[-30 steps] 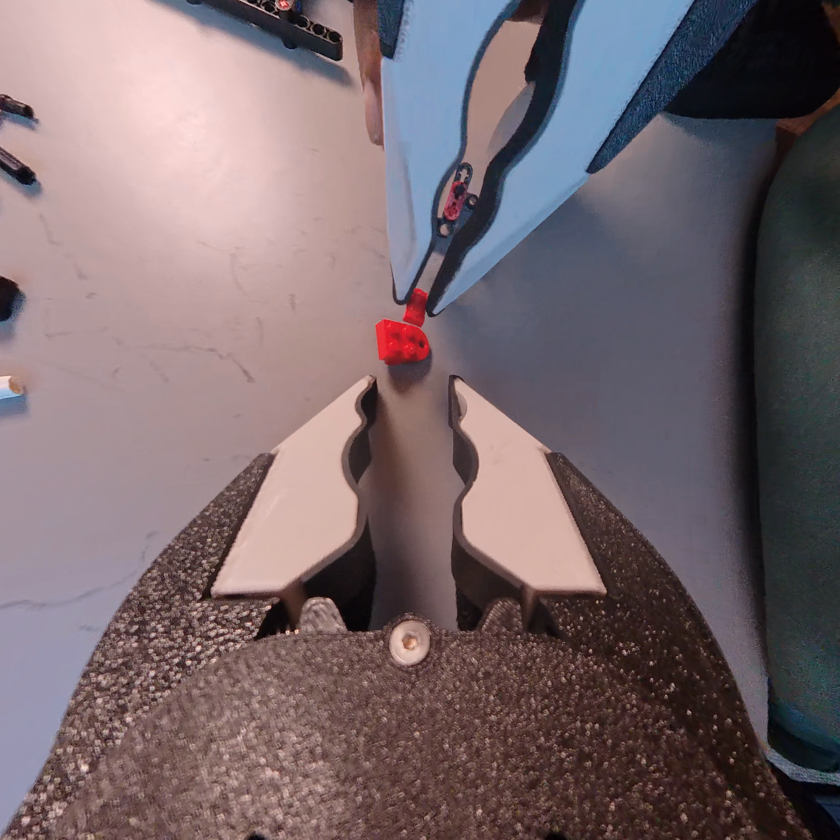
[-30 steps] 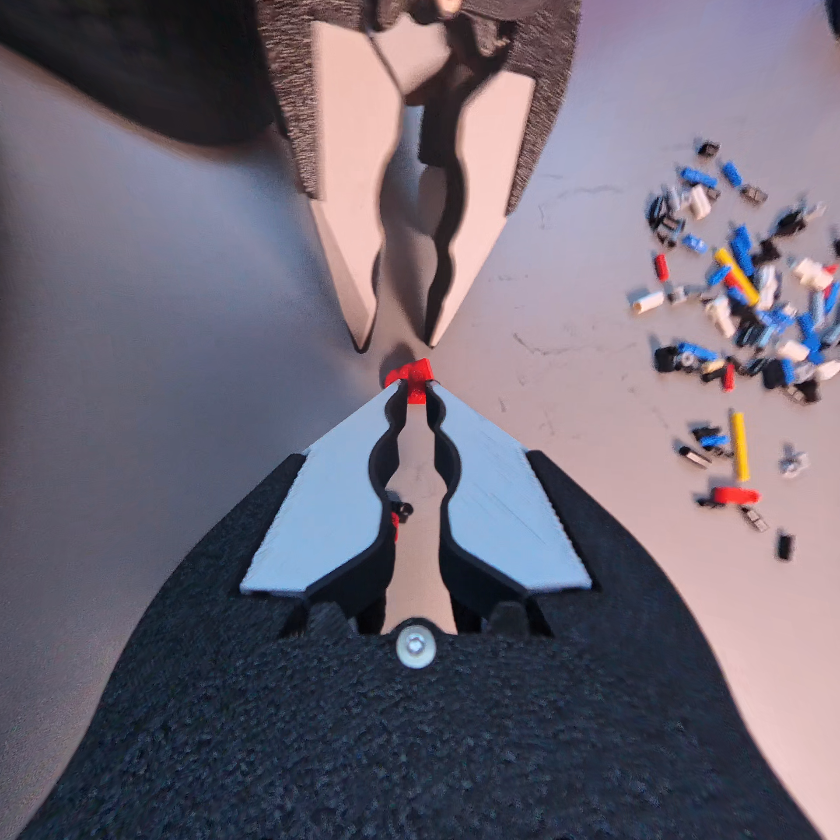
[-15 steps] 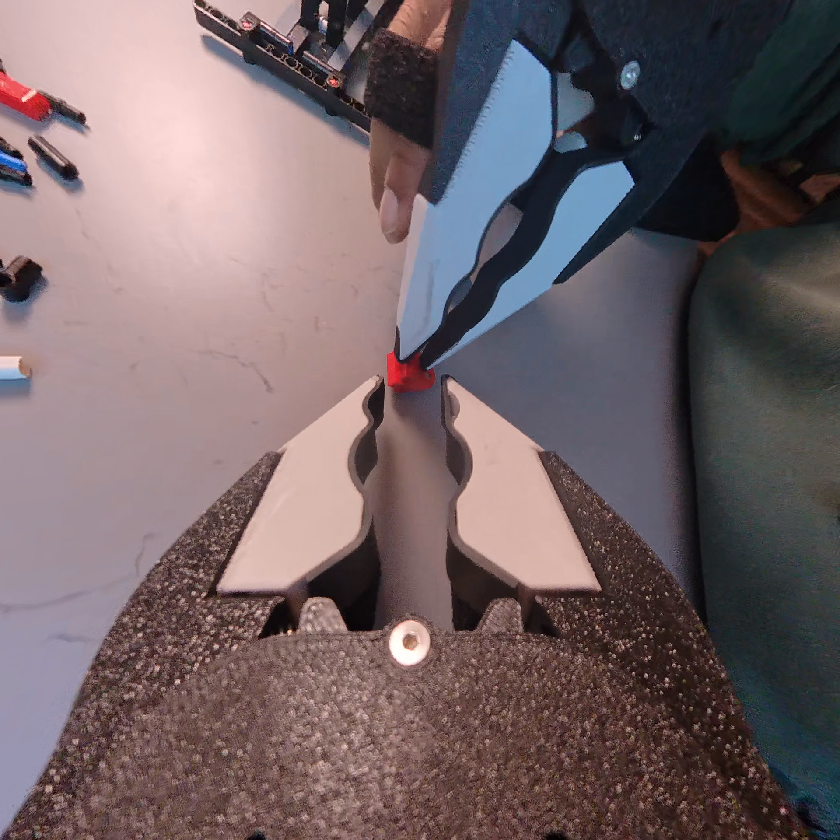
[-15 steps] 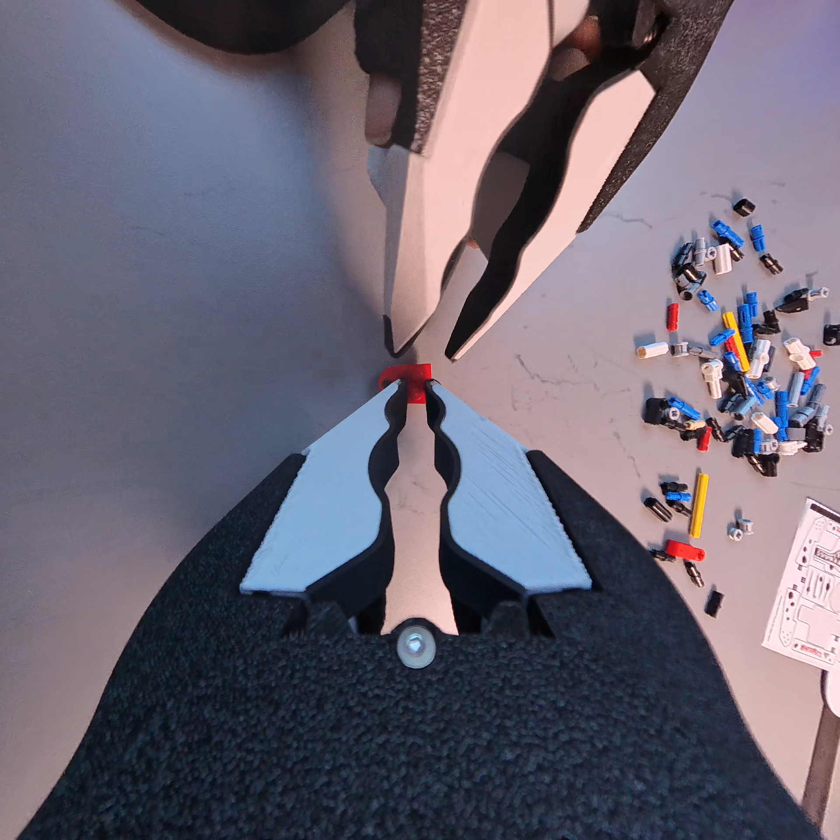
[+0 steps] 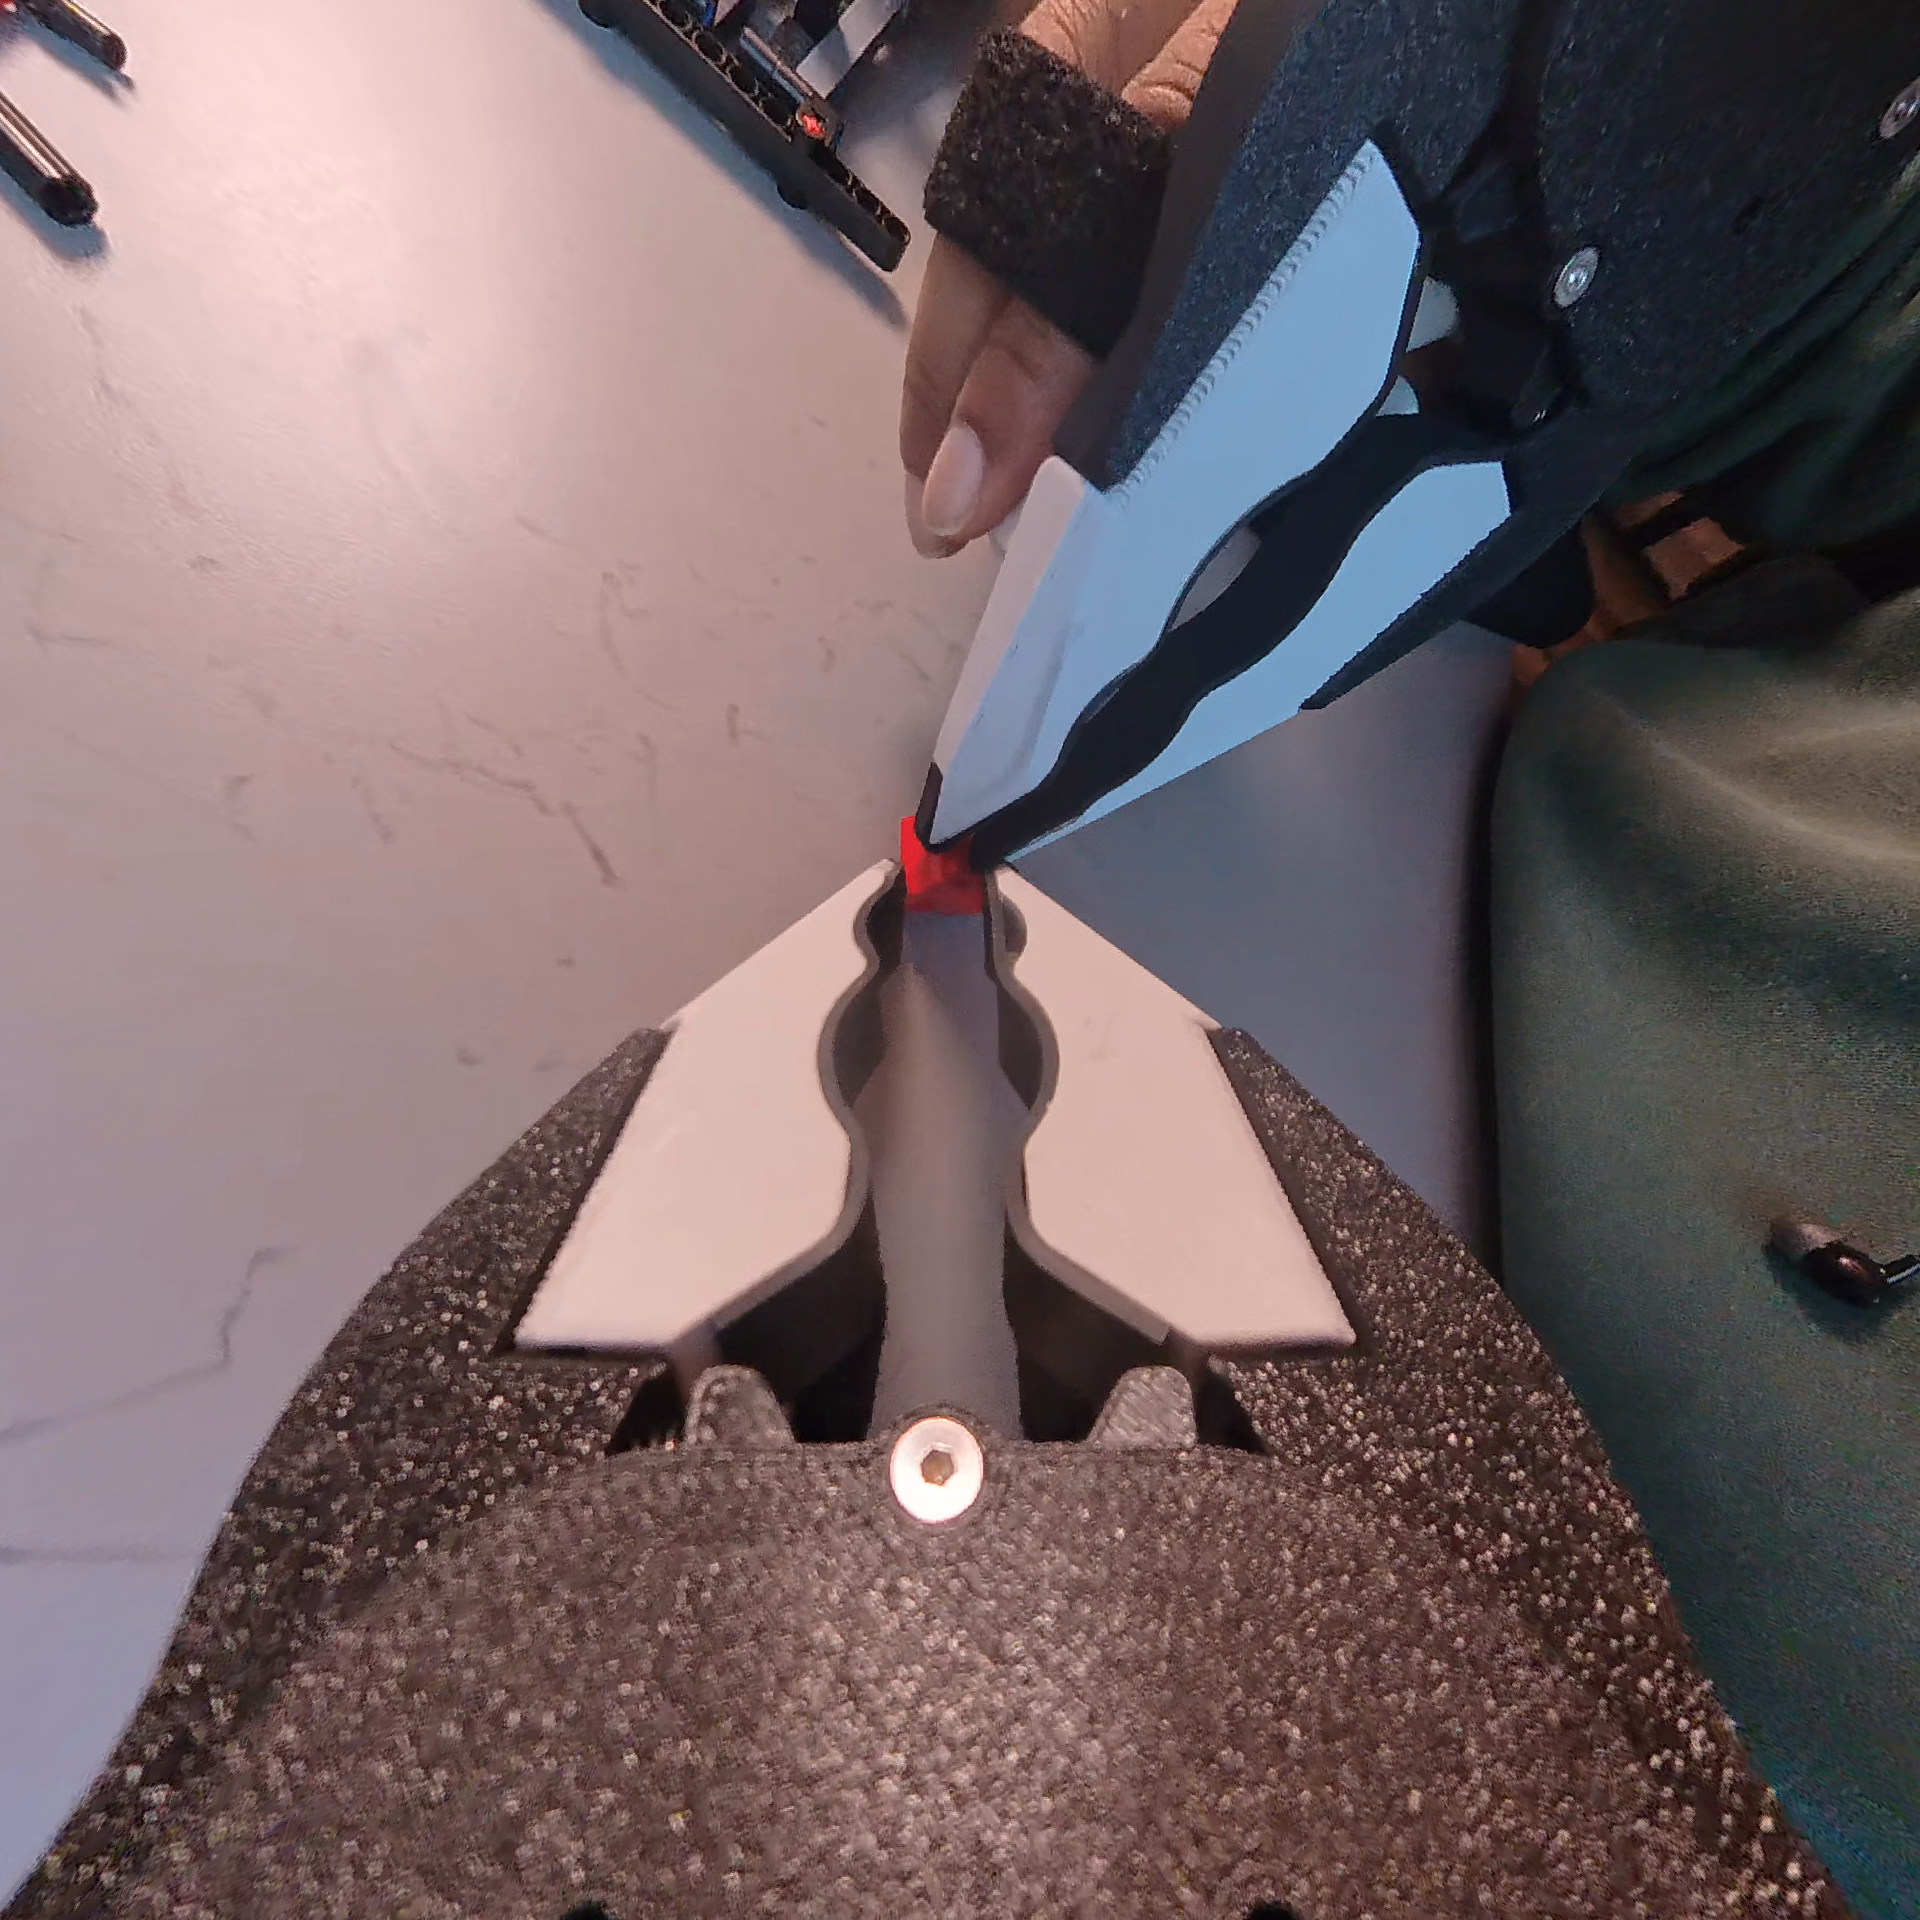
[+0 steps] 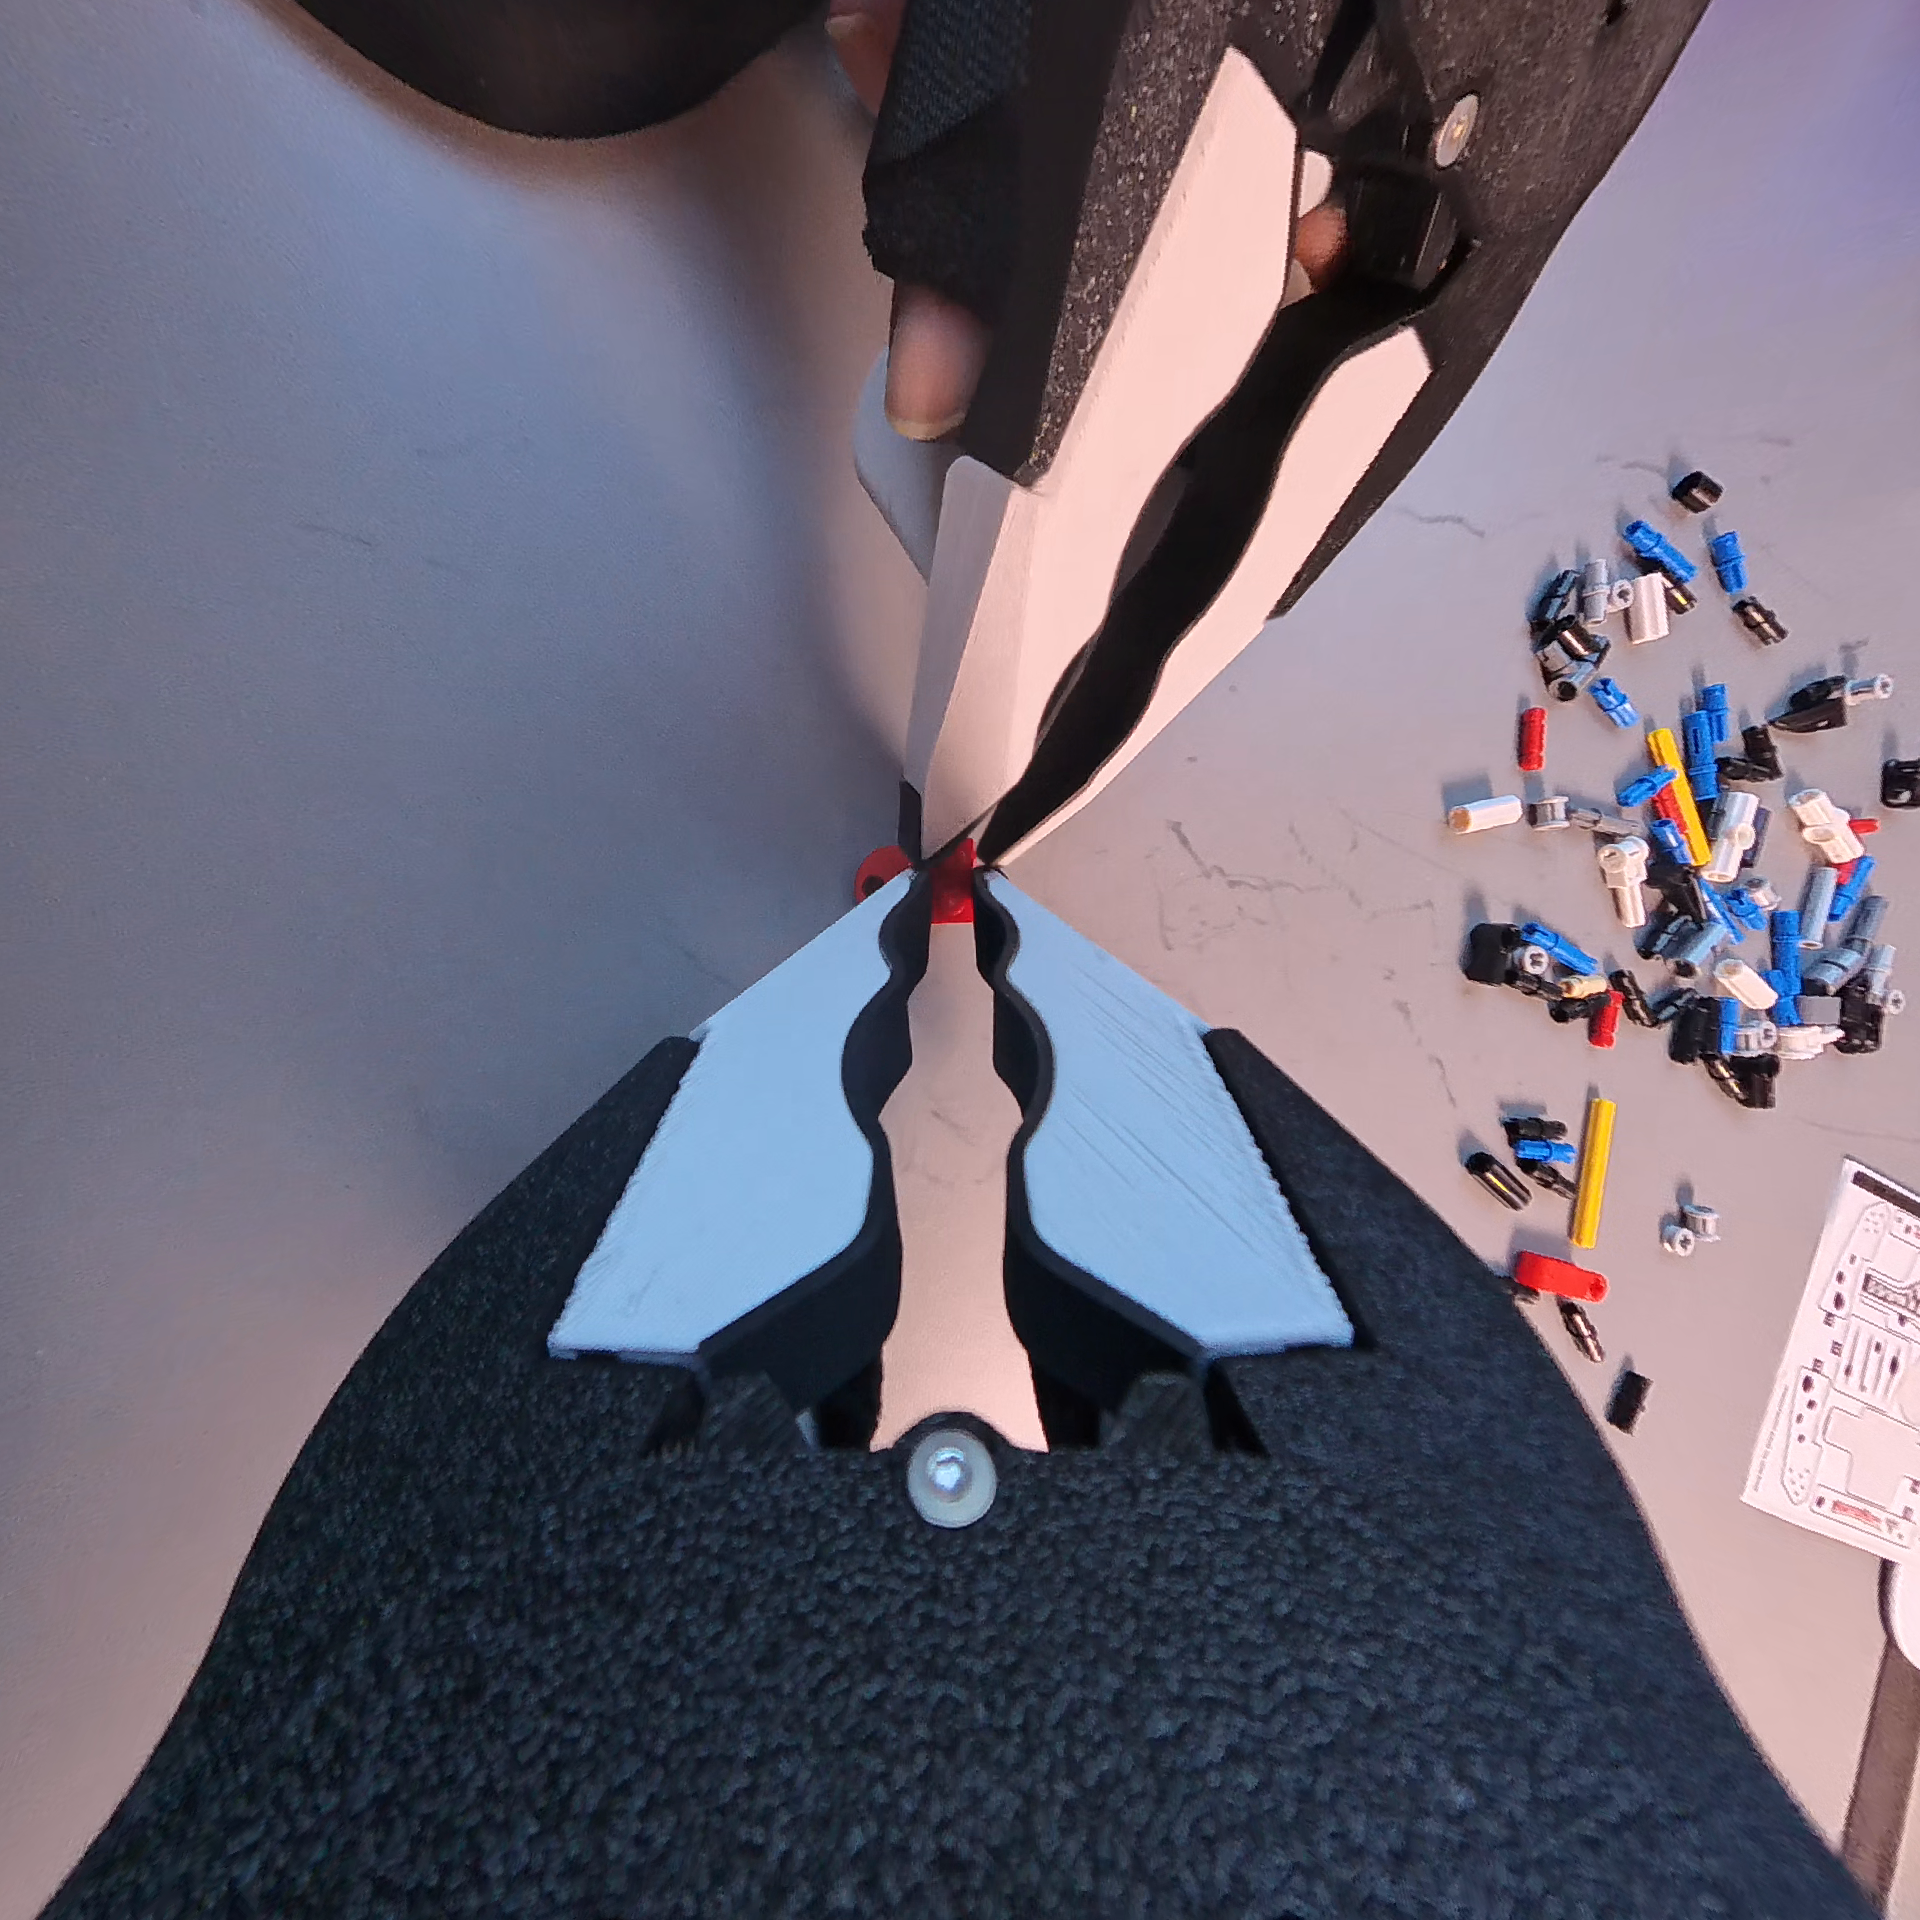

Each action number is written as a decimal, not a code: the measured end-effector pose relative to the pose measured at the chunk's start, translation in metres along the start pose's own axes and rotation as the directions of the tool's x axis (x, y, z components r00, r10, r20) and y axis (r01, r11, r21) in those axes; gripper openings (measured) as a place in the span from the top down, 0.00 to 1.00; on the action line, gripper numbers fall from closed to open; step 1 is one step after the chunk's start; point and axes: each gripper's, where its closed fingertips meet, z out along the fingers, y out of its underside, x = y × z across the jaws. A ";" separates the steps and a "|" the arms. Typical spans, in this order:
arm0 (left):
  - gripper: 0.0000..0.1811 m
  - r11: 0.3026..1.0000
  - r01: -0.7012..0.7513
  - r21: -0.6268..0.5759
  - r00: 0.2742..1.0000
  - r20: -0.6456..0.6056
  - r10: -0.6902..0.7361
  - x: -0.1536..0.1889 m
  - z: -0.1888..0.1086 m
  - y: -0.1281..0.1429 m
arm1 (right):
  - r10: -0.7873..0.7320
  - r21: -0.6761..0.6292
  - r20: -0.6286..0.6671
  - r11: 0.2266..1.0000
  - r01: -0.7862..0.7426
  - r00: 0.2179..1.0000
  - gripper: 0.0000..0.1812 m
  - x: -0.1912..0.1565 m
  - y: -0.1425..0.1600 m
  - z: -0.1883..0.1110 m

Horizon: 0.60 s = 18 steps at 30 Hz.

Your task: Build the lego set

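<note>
Red lego piece point(image 5: 940, 883) pinched between tips of both grippers above grey table point(image 5: 416, 623). Left gripper point(image 5: 940, 896) narrowed onto piece; right gripper point(image 6: 948, 891) narrowed, clamped on same piece. Loose lego pile point(image 6: 1704, 831) seen well apart.

No legible writing; only tiny unreadable print on the white instruction sheet point(image 6: 1844, 1371).

The left gripper point(image 5: 940, 878) has a bumpy black body with pale specks, two flat grey fingers point(image 5: 727, 1122) with wavy inner edges, and a shiny screw point(image 5: 936, 1470) near the camera. The right gripper point(image 6: 948, 878) is black with pale grey-white fingers point(image 6: 1132, 1132). A black band point(image 5: 1039, 197) wraps one finger.
</note>
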 end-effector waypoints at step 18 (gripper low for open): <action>0.94 1.000 -0.008 -0.022 1.000 -0.004 0.008 0.003 0.004 0.000 | -0.009 0.059 -0.016 0.998 0.010 1.000 0.94 -0.004 0.002 -0.003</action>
